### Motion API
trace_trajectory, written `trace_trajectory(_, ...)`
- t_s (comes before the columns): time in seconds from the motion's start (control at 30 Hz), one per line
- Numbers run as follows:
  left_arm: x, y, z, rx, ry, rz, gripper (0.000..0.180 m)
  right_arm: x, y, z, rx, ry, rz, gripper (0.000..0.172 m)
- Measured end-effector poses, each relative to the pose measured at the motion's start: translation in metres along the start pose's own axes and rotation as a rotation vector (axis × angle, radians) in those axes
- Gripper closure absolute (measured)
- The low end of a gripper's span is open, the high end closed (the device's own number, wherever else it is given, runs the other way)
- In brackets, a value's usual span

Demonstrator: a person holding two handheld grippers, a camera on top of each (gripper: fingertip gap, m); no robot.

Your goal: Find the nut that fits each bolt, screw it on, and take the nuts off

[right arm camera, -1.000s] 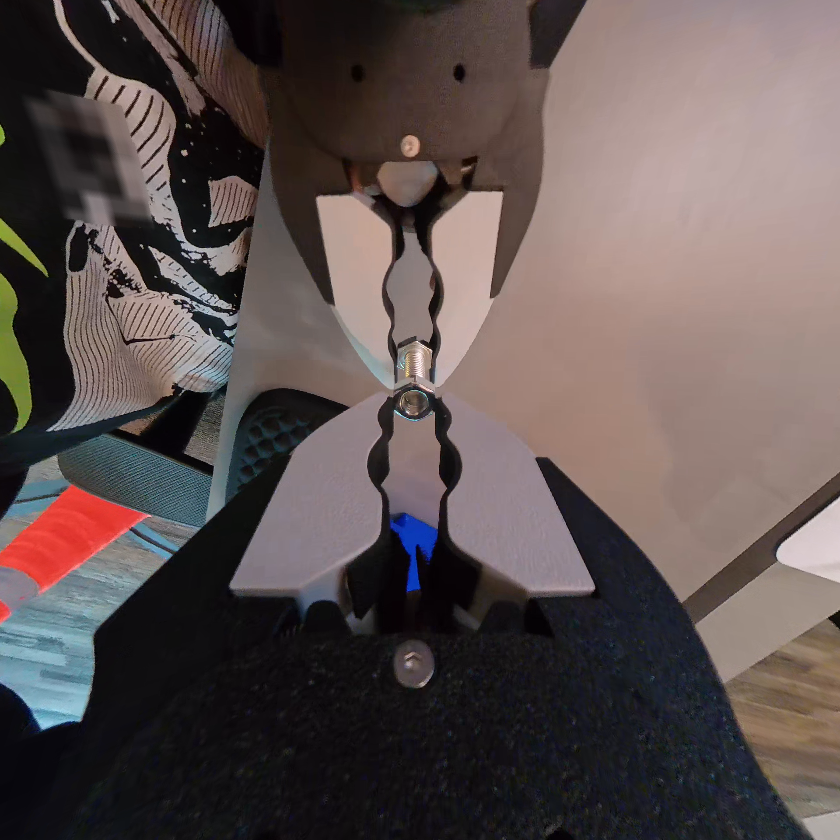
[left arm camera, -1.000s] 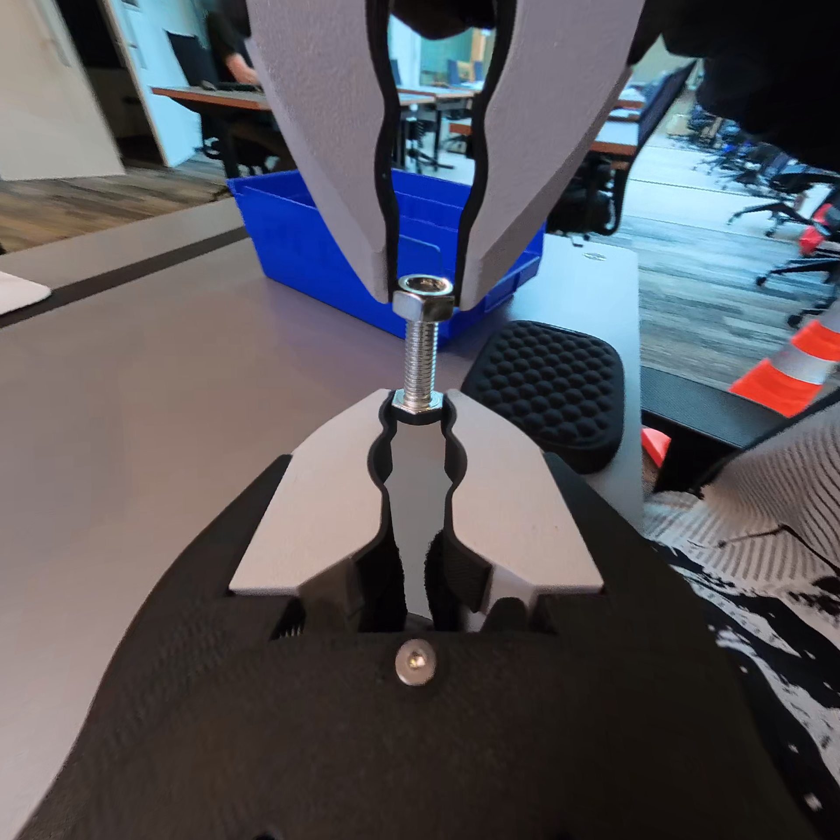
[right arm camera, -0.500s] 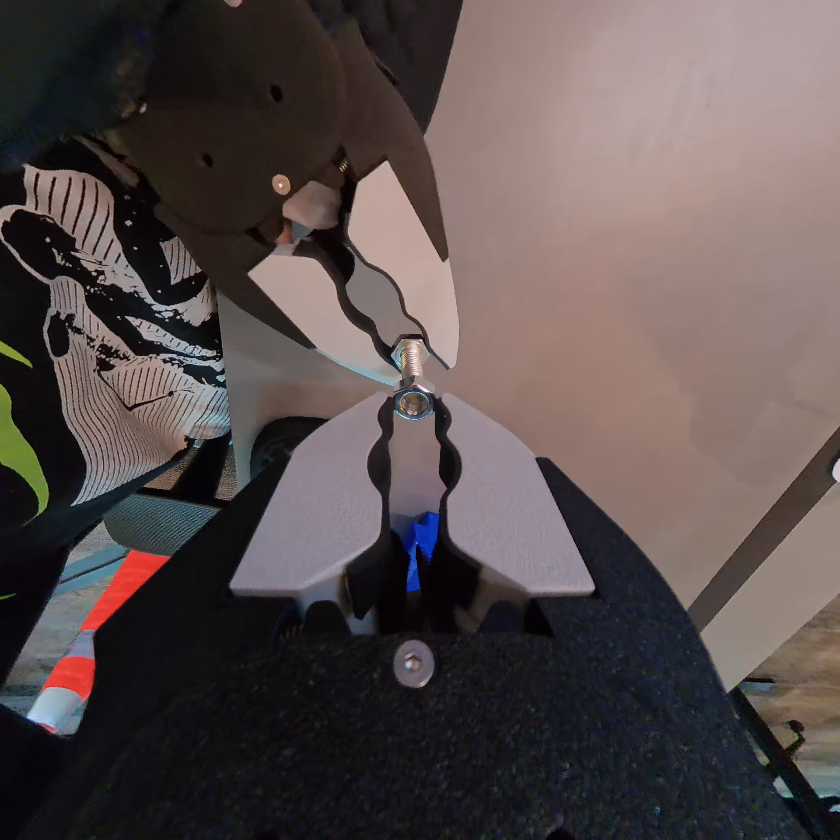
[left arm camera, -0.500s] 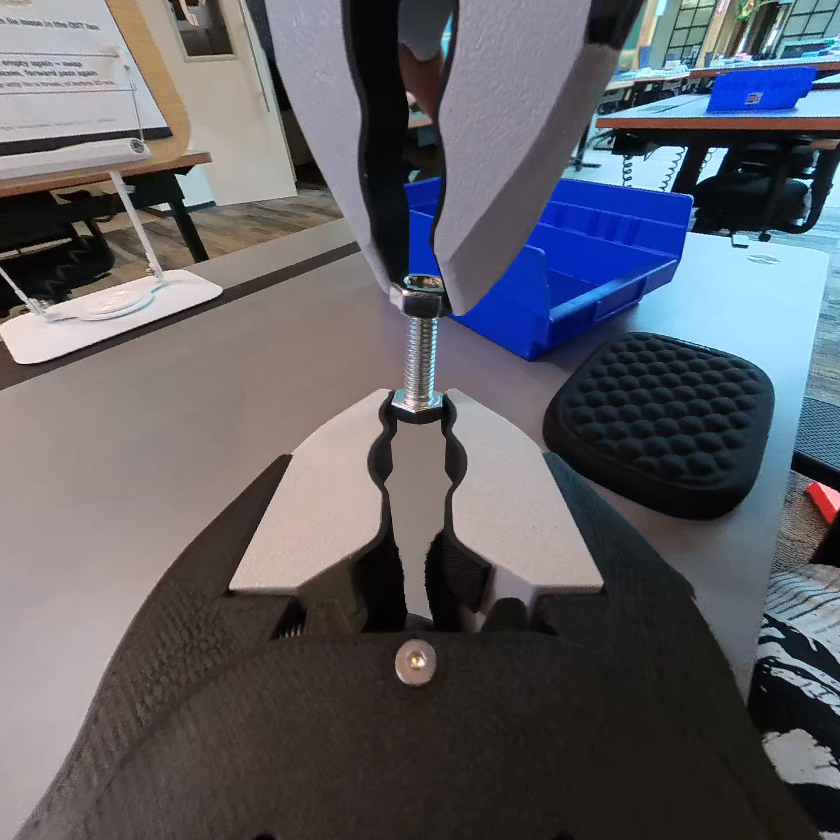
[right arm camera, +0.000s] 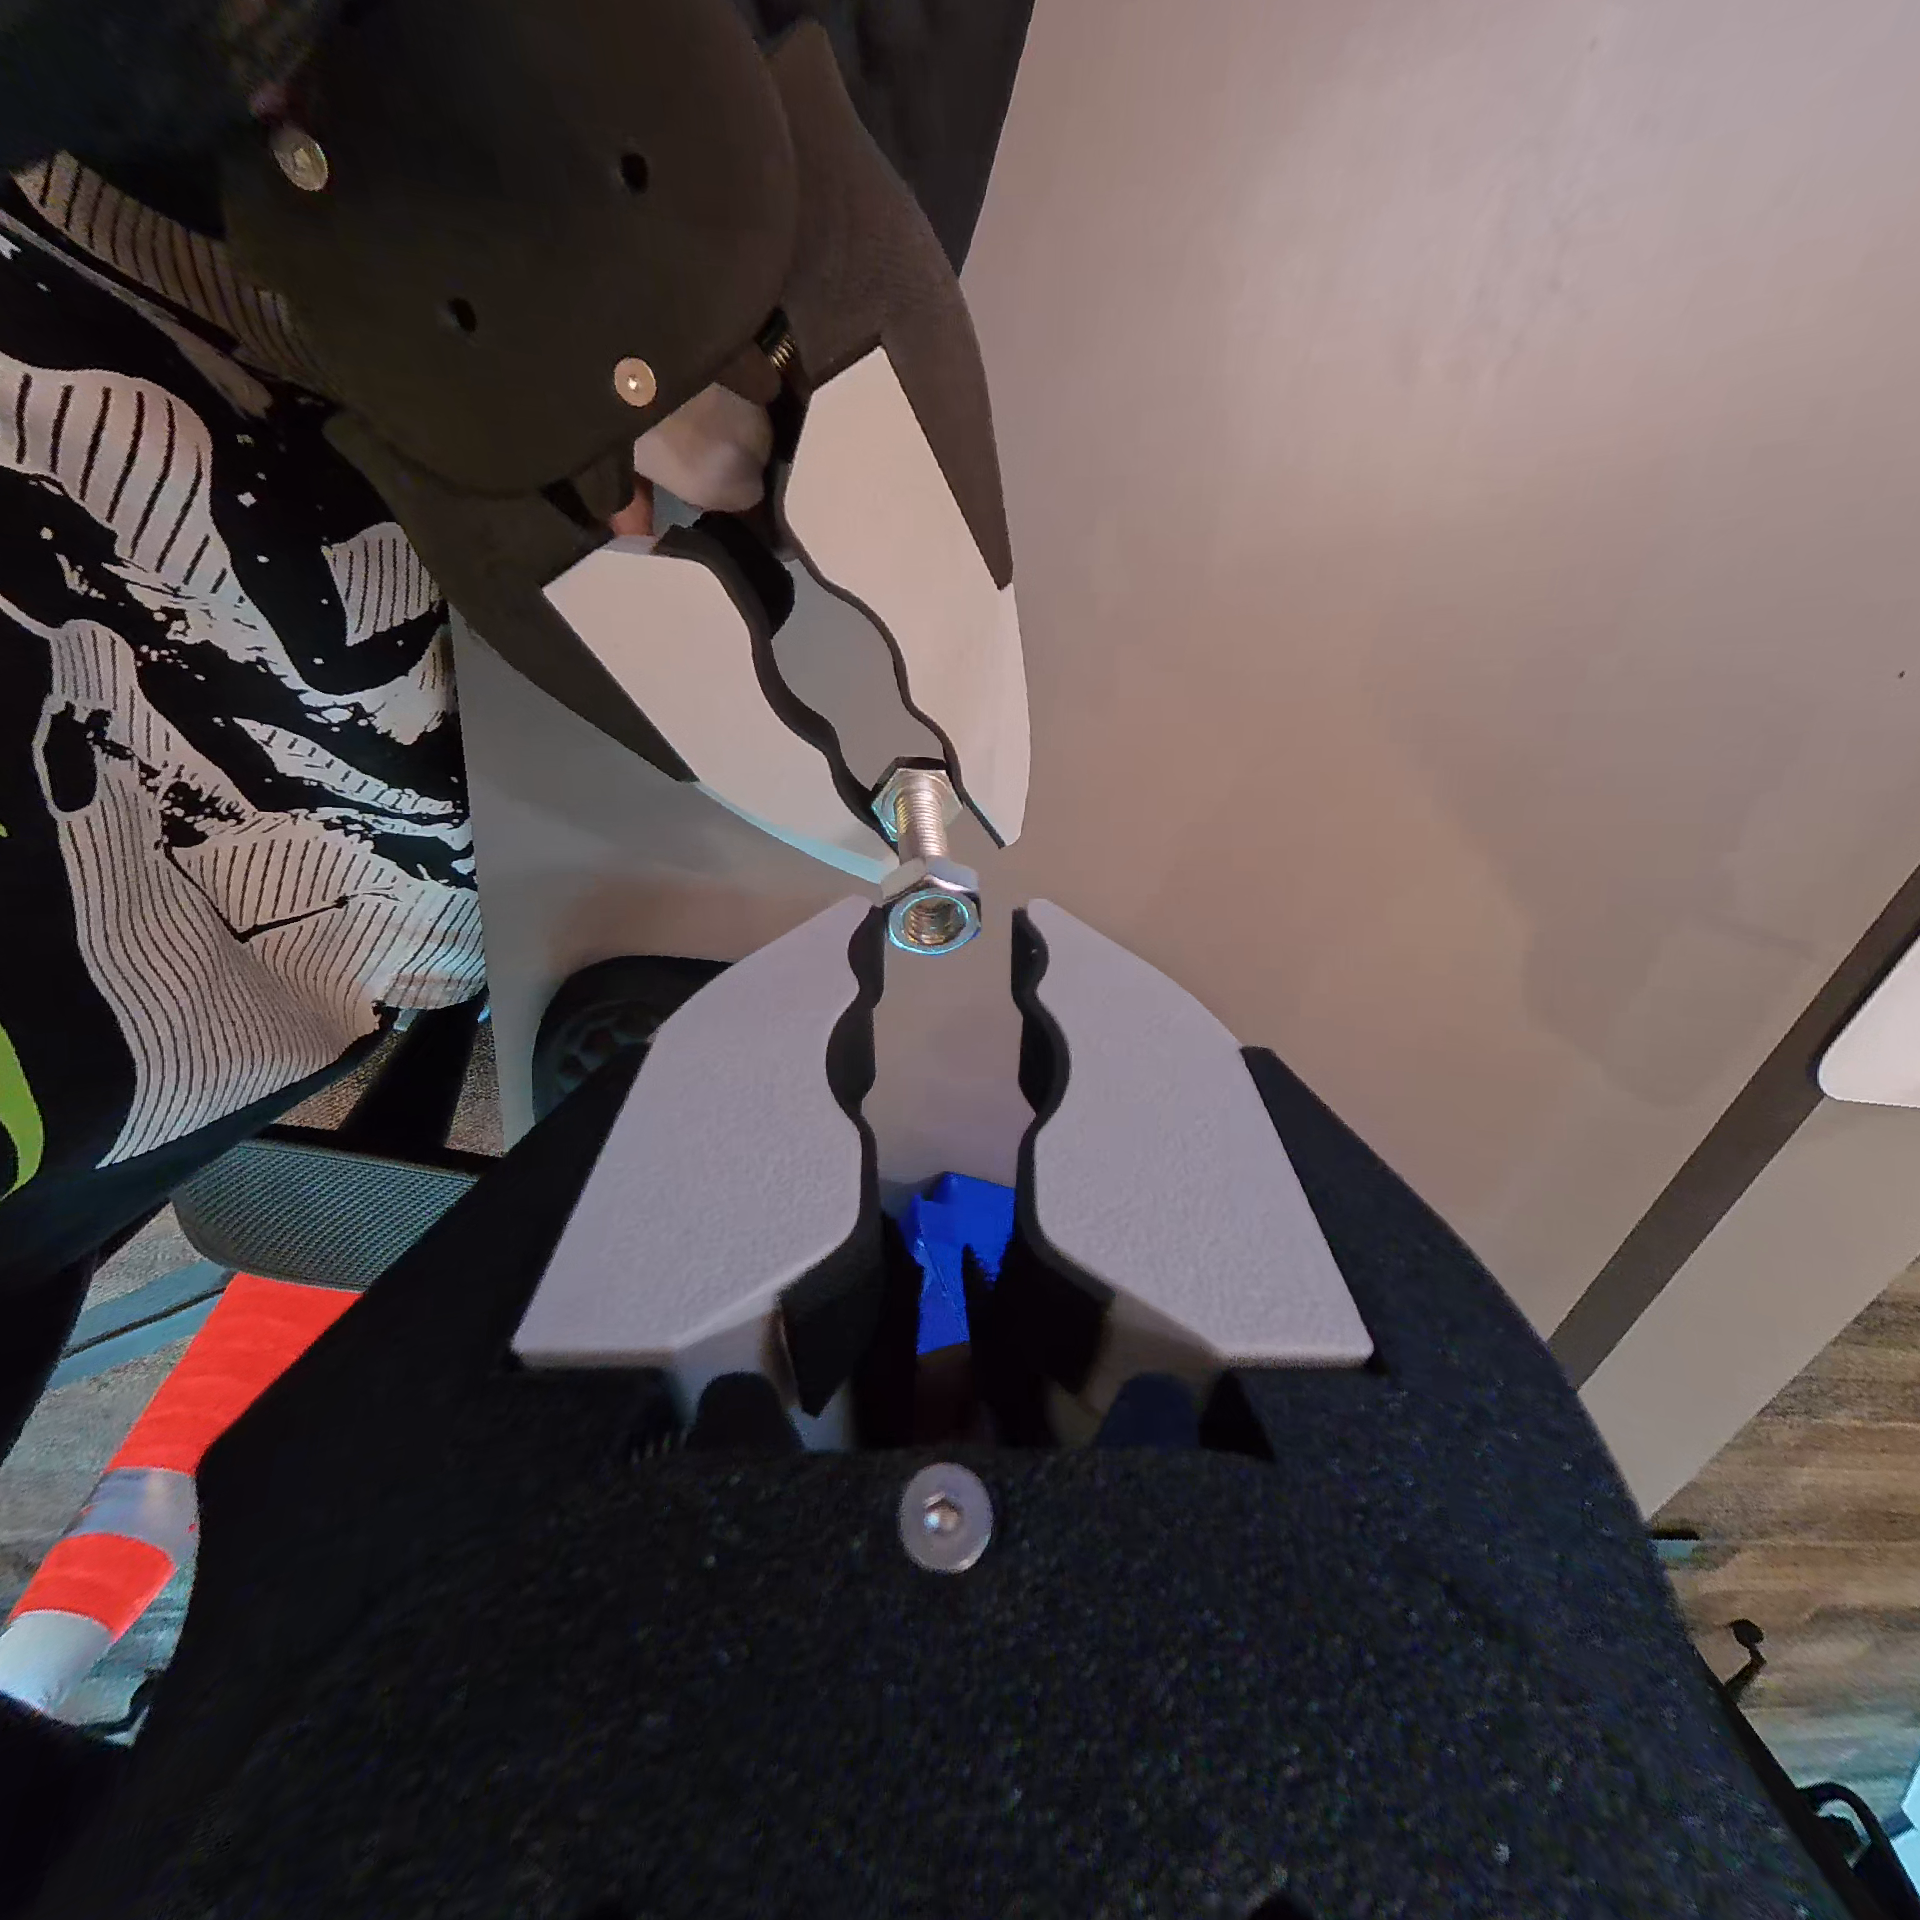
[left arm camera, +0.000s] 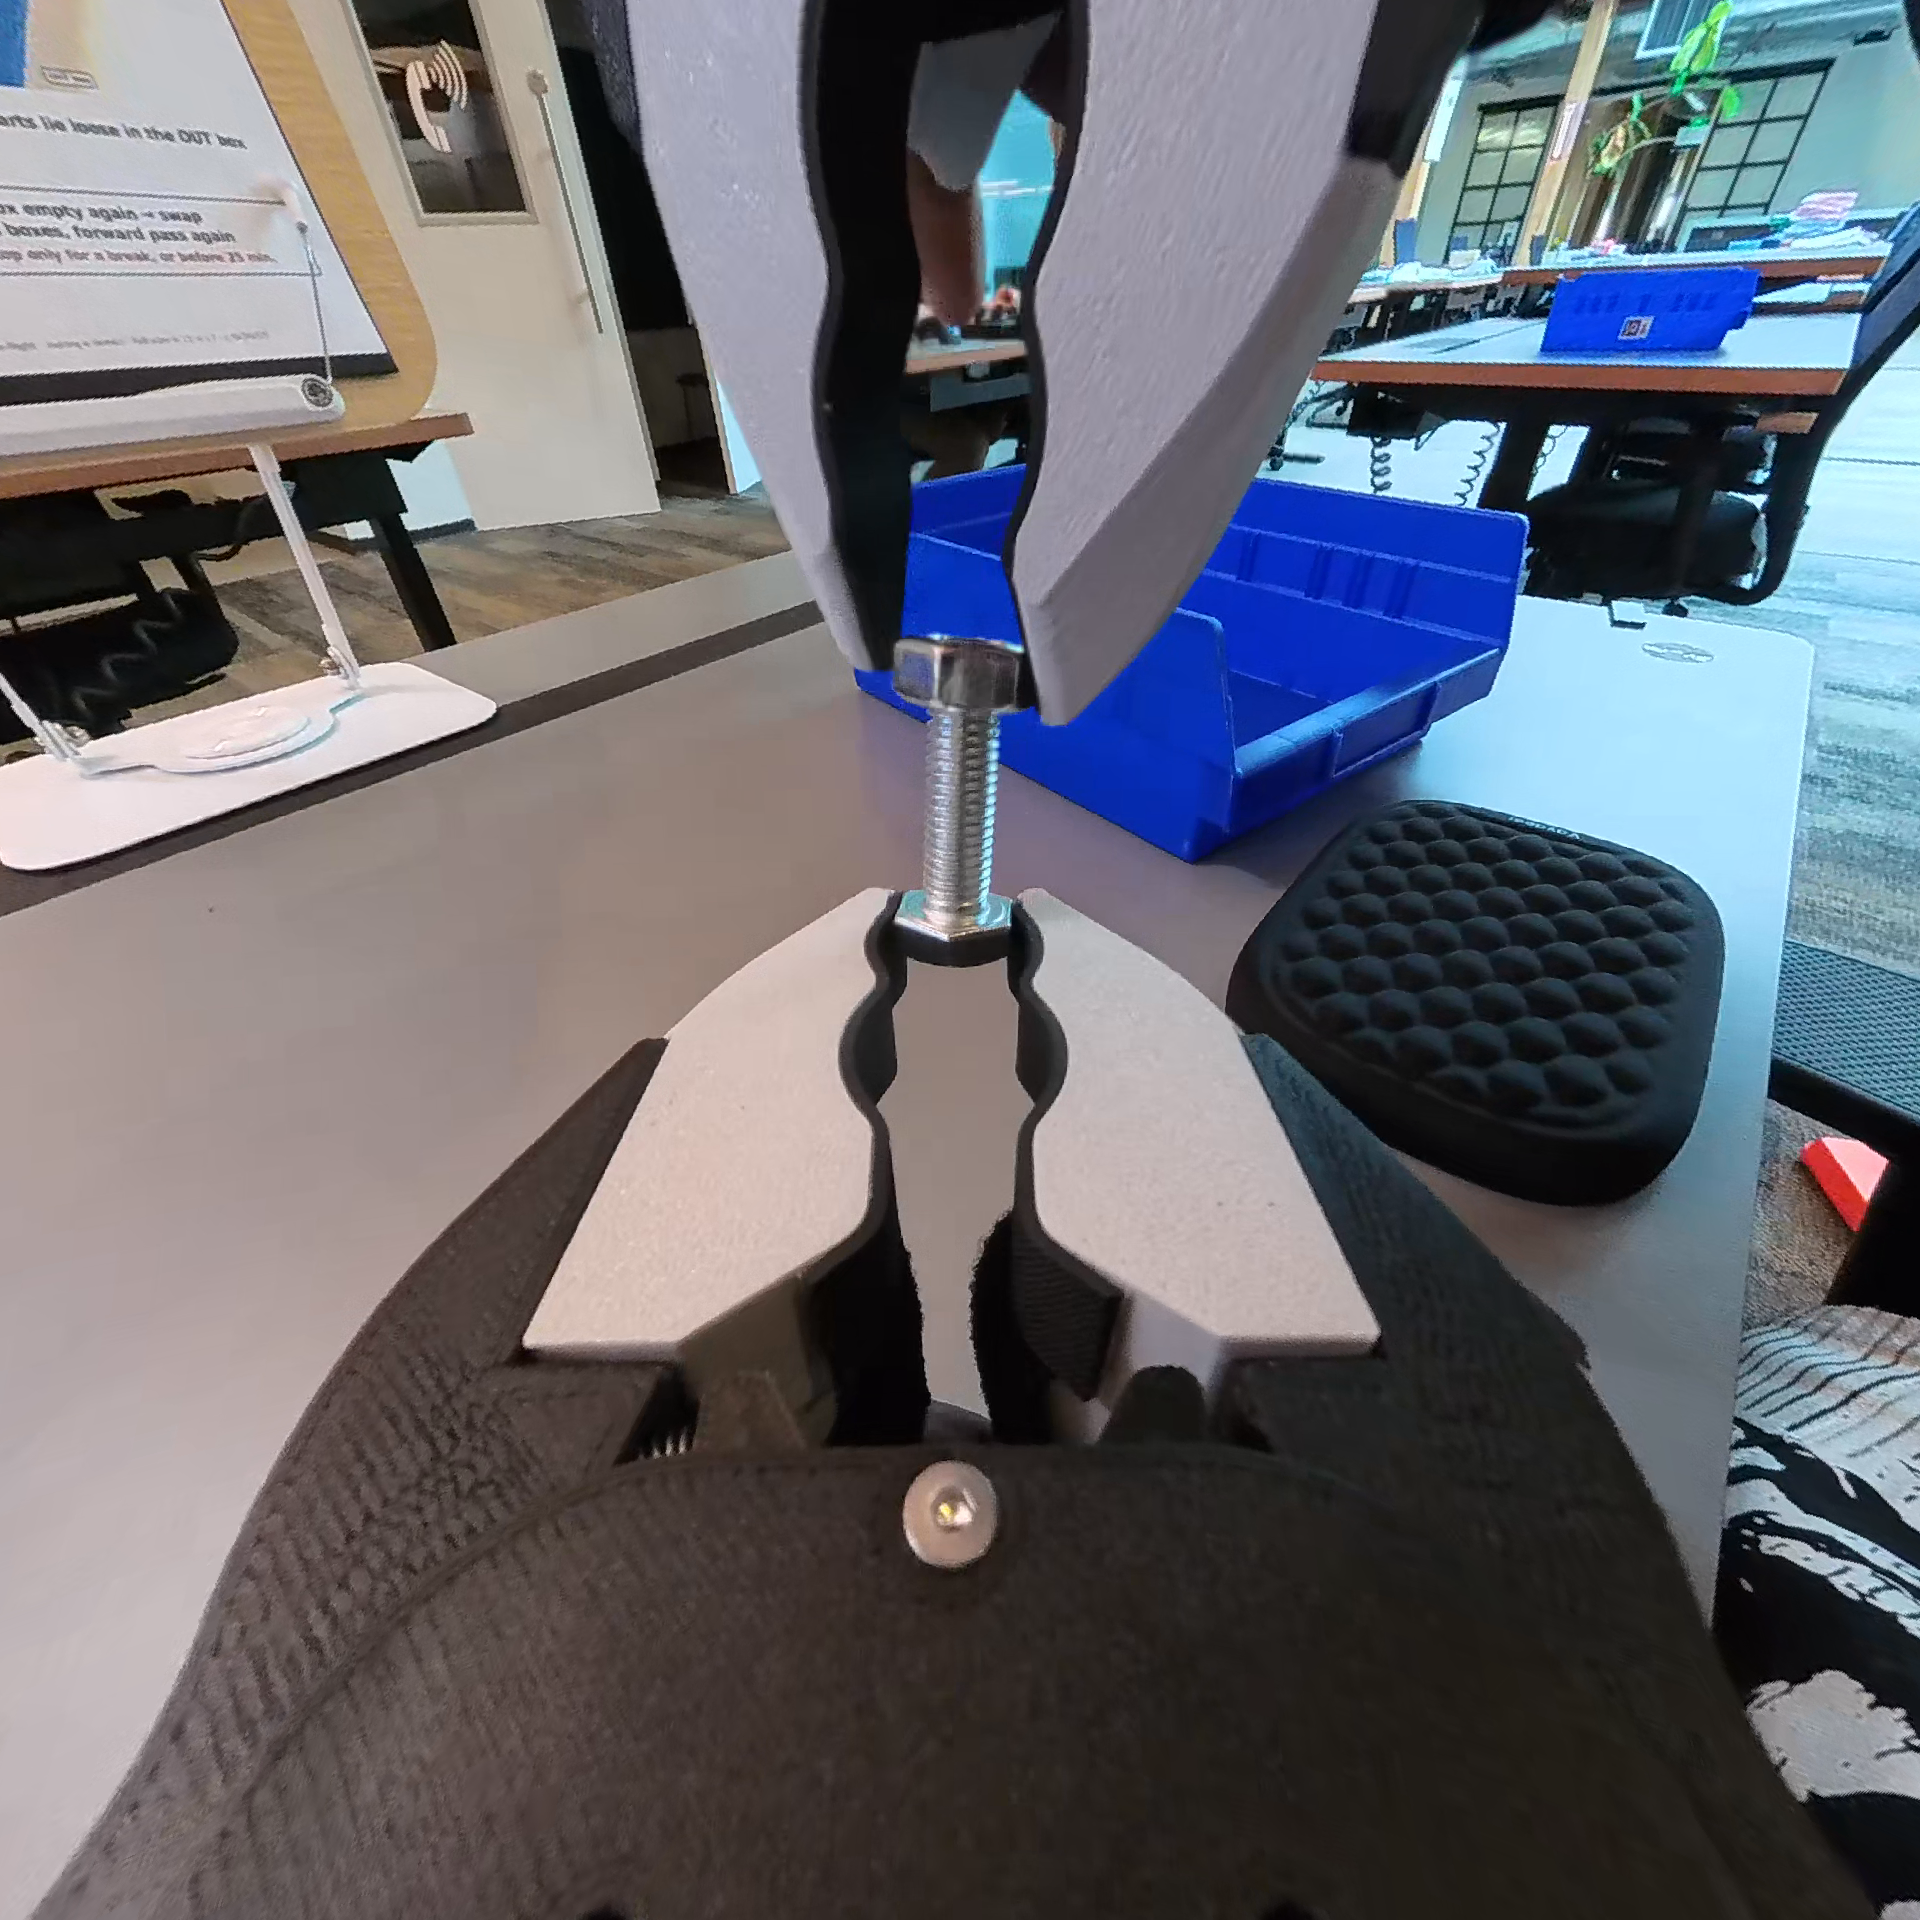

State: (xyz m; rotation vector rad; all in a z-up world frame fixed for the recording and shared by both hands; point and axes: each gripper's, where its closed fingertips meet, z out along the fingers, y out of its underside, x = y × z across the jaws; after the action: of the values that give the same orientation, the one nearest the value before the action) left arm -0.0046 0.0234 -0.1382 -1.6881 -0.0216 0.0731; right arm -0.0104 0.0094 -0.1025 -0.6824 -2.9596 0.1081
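**A:** Start from the left. What do you have?

**B:** My left gripper (left arm camera: 951,920) is closed to a narrow gap on the hex head of the bolt (left arm camera: 961,810). Both black pads press on the head's flats at the very fingertips.

**A:** Which way does the bolt run?

**B:** Its long axis lies in line with my left fingers. The head is toward me and the threaded shank points straight away, upright in the left wrist view. It is in the air above the grey table (left arm camera: 416,987), touching nothing but the grippers.

**A:** And the far end?

**B:** The nut (left arm camera: 956,670) sits on the tip of the threads, well apart from the head, with bare thread between them. From the right wrist view I look almost down the axis, with the bolt's end showing inside the nut's hole. The shank leans slightly up and to the left there.

**A:** Does the right gripper have it?

**B:** No. My right gripper (right arm camera: 951,920) is a little open around the nut. The left-hand pad (right arm camera: 868,956) is at the nut's edge, but I see table between the nut and the other pad (right arm camera: 1029,956), so it grips nothing.

**A:** What's around it?

**B:** A white stand (left arm camera: 229,738) is far left, a blue bin (left arm camera: 1299,665) is behind the bolt, and a black dimpled pad (left arm camera: 1486,987) is on the right.
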Motion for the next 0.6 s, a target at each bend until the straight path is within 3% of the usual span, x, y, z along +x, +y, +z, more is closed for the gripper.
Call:
trace_trajectory(0.17,0.001,-0.003,-0.001,0.027,0.015,-0.015,0.162,0.0,-0.001,-0.002,0.038,0.005,0.016,0.129)
trace_trajectory(0.27,0.0,-0.005,-0.003,0.044,0.031,-0.028,0.162,-0.003,-0.005,-0.005,0.156,0.005,0.056,0.115)
trace_trajectory(0.4,-0.003,-0.012,-0.01,0.088,0.051,-0.036,0.162,-0.009,-0.028,-0.014,0.594,-0.003,0.182,0.095)
trace_trajectory(0.53,-0.006,-0.015,-0.015,0.115,0.069,-0.053,0.162,-0.007,-0.043,-0.03,1.161,0.047,0.344,0.087)
trace_trajectory(0.6,-0.007,-0.013,-0.018,0.115,0.074,-0.052,0.162,-0.006,-0.042,-0.031,1.359,0.1,0.413,0.086)
